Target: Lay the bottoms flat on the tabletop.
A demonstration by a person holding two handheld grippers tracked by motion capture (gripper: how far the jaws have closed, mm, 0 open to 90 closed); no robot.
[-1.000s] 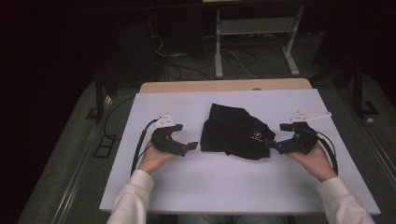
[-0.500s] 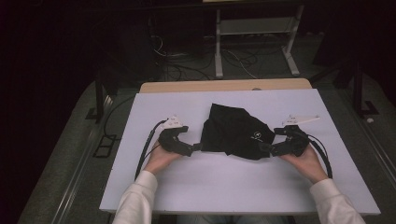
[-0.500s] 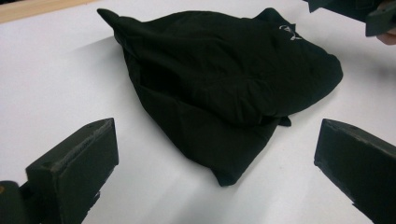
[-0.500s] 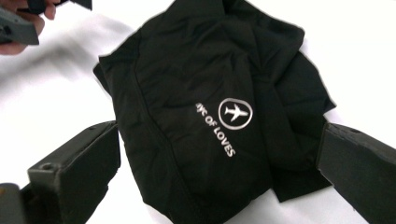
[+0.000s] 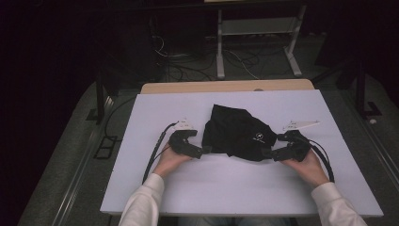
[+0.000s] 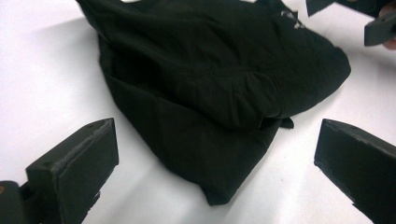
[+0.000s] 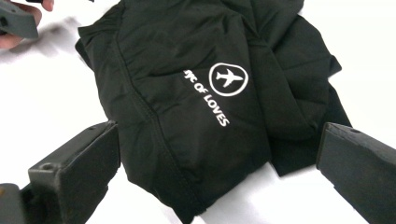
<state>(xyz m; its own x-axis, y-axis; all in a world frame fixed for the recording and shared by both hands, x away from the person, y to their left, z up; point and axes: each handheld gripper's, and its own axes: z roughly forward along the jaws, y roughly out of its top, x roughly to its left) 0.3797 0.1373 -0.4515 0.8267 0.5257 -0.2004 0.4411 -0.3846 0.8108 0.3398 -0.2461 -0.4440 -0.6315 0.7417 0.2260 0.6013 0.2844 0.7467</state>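
Since the earlier frames, both grippers have moved inward across the white table [image 5: 235, 188] and now sit at the two lower edges of the black garment [image 5: 237, 132].

High view: the garment lies crumpled near the centre of the table, with a small white logo [image 5: 258, 137] facing up on its right part. The left gripper [image 5: 201, 151] rests low on the table with its jaw tips at the garment's lower left edge. The right gripper [image 5: 269, 153] mirrors it at the lower right edge. Each is held by a hand [image 5: 168, 160] with a white sleeve [image 5: 143, 202]; cables [image 5: 155, 150] trail back from both.

Left gripper view: the left gripper [image 6: 215, 163] is spread wide. A folded corner of the garment [image 6: 219, 107] lies between the jaws, touching neither.

Right gripper view: the right gripper [image 7: 219, 172] is likewise spread wide. The garment's hem [image 7: 187, 154] lies between the jaws, close against the left one; whether it touches cannot be told. The logo [image 7: 228, 78] is an aeroplane in a circle beside white lettering.
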